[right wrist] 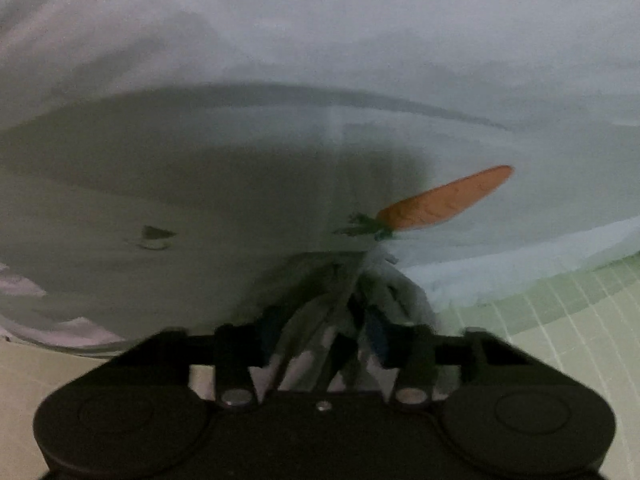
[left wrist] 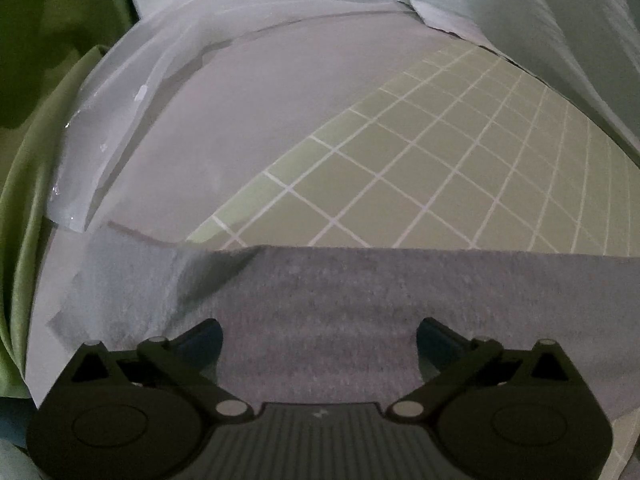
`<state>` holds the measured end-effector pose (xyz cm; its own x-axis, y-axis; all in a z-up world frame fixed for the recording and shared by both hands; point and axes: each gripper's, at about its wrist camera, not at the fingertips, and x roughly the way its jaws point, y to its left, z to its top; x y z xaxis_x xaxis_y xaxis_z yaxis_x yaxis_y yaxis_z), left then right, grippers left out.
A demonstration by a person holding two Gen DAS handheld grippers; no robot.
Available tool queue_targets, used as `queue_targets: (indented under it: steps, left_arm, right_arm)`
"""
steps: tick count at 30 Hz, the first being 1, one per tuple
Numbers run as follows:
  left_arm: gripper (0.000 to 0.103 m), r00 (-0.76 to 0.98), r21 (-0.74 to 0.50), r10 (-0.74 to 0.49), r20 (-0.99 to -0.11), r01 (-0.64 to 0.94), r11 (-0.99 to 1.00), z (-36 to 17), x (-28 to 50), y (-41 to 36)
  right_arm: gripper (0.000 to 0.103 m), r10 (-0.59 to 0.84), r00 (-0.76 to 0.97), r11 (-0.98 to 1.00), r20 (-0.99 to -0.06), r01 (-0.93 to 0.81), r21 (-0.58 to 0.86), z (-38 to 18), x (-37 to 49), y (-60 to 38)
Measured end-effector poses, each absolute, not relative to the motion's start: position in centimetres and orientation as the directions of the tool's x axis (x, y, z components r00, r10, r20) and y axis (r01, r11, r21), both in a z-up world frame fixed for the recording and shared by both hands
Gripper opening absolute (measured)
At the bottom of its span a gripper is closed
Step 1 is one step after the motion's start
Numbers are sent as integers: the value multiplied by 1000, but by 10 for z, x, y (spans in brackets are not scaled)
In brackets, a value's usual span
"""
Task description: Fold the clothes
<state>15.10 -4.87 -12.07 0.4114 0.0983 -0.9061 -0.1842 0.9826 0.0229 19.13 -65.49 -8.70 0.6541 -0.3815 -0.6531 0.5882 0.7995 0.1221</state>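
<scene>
the right gripper [right wrist: 348, 320] was clamped on bunched pale garment [right wrist: 280, 184]; the left gripper [left wrist: 320, 332] gaped wide and empty over grey cloth [left wrist: 360, 288]. the 1-sided pinch might slip, spoiling the fold.

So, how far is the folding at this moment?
Done: a grey cloth already lies flat on the green grid mat, under the open left gripper. In hand: the right gripper is shut on bunched fabric of a pale garment with a carrot print. Left: that garment is not yet folded, and more pale clothes wait at the mat's far edge.
</scene>
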Motion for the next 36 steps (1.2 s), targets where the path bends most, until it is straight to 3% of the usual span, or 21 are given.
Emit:
queue_targets:
  steps: [12,14,17,19,20,22,25,32,35,36]
  left_arm:
    - [103,446,13,98,-890,-188,982,-124,146,-48]
    - [103,447,13,97,-889,-187,982,-124,146,-48]
    - [103,453,13,96,-886,-182,983,-124,145,-47]
    - [103,457,13,94,-885,-177,984,-125,145,-47]
    - [103,459,12,92,-883,-174,985,-126,146,-46]
    - [103,468,12,91,-879,-169,985,-126,145,-46]
    - [103,482,13,95,-871,-171,985,-126,142,-48]
    - [103,494,13,102,-864,-182,983,-126,141,-50]
    - [103,493,13,104,-864,-184,983,-126,141,-50]
    - [103,493,12,103,-864,-184,983,-126,141,-50]
  right_arm:
    - [3,-476,776,850,-414,527,11,-1,51,-555]
    - [4,-467,763,837,-447,544,56,-6,27,-544]
    - [5,-431,703,835,-566,549,46,-40,6,-526]
    - [27,-414,627,824,-660,567,22,-62,-1,-515]
    - [34,-417,608,815,-676,580,18,-68,-6,-511]
    - [62,-429,600,809,-675,588,10,-73,-9,-499]
    - [77,-439,620,828,-651,559,-26,-72,5,-491]
    - [77,-437,660,874,-611,473,-114,-79,76,-484]
    - [63,-444,655,886,-612,421,-193,-92,112,-486]
    - [55,-443,652,891,-615,397,-221,-97,123,-487]
